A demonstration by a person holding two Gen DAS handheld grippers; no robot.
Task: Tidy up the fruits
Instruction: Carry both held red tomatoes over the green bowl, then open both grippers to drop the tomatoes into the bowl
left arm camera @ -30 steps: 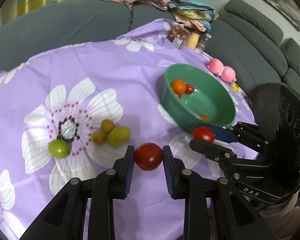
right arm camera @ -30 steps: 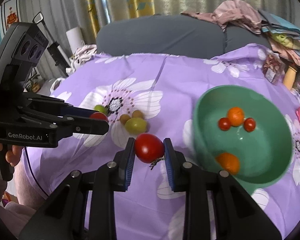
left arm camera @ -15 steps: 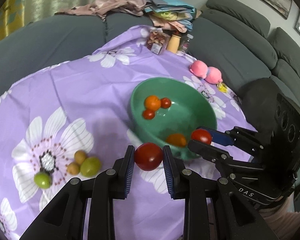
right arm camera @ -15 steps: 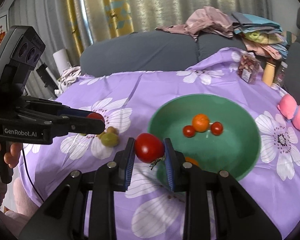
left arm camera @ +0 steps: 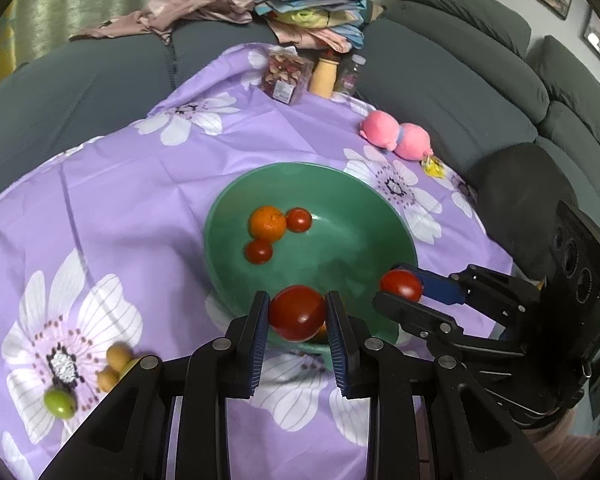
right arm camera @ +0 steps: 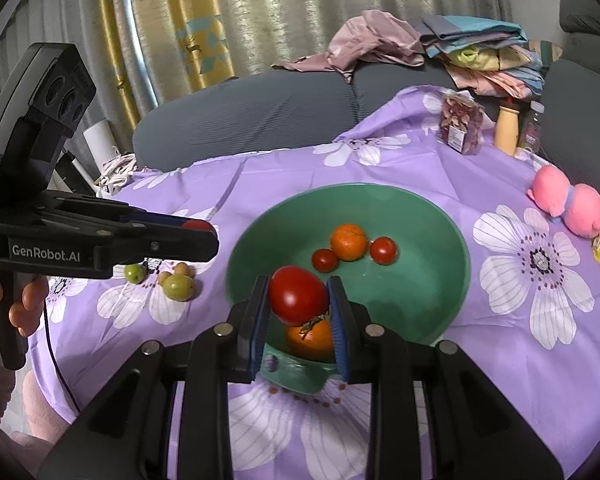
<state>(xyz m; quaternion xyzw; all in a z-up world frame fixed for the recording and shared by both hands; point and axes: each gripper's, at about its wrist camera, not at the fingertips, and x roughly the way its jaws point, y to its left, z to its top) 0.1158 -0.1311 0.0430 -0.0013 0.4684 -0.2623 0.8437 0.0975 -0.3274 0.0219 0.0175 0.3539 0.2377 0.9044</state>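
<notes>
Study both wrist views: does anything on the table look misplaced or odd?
Nothing is spilled or damaged. One oddity for a fruit task: a pink plush toy lies on the purple flowered tablecloth, right of the green plastic bowl.

Two close wrist fisheyes facing a shared green bowl (left arm camera: pixel 396 220) (right arm camera: pixel 456 252), apparently from its opposite near sides.

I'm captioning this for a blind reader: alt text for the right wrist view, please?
The right gripper holds a red tomato over the near rim of a green bowl containing two oranges and two small tomatoes. The left gripper hovers left, over a purple flowered tablecloth.
</notes>
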